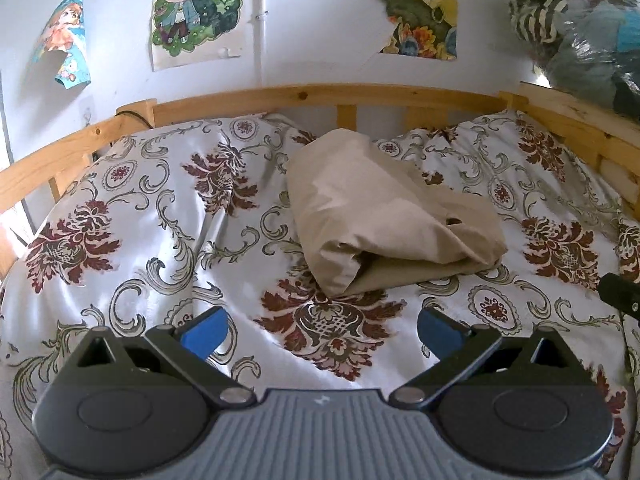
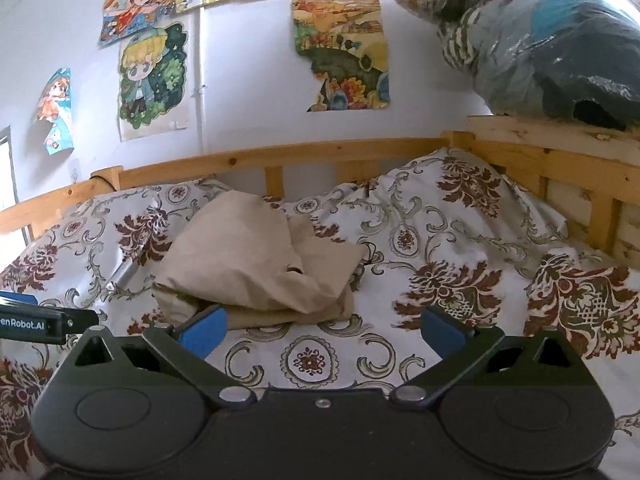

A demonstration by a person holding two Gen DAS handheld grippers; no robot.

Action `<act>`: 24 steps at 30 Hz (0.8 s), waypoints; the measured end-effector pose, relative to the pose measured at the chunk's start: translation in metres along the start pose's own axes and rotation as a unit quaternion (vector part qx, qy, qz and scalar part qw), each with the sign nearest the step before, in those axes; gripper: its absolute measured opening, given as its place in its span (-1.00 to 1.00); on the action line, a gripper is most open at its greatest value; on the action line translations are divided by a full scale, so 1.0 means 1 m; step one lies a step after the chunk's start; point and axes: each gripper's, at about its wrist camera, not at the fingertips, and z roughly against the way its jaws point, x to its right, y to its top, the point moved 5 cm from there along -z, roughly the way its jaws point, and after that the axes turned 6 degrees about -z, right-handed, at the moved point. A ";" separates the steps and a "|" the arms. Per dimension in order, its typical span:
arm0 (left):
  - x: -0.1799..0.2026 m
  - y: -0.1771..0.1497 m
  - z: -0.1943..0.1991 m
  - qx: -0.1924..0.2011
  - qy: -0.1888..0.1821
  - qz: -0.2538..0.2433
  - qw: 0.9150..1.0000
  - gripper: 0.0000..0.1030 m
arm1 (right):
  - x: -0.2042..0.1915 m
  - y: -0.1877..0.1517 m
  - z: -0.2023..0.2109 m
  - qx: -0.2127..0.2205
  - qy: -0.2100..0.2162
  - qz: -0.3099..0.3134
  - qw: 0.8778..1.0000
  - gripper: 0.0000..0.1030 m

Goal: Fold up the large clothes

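Lying folded beige garment (image 1: 384,216), long axis fore-aft

Folded beige garment (image 1: 384,216) on floral bedspread (image 1: 140,240), beyond wide-spread left gripper (image 1: 320,330)

Wooden-railed bed (image 1: 304,96), floral cover (image 1: 132,216), folded beige garment (image 1: 384,216), perhaps trousers.

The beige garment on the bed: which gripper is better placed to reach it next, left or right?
Probably the left. In its view the beige garment lies straight ahead of the open left gripper. The right gripper, also open, has the garment off to its left, near one fingertip only.
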 end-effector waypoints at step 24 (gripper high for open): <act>0.000 0.002 0.001 0.003 -0.004 0.012 1.000 0.99 | 0.002 0.004 0.003 0.010 0.002 -0.003 1.000 0.99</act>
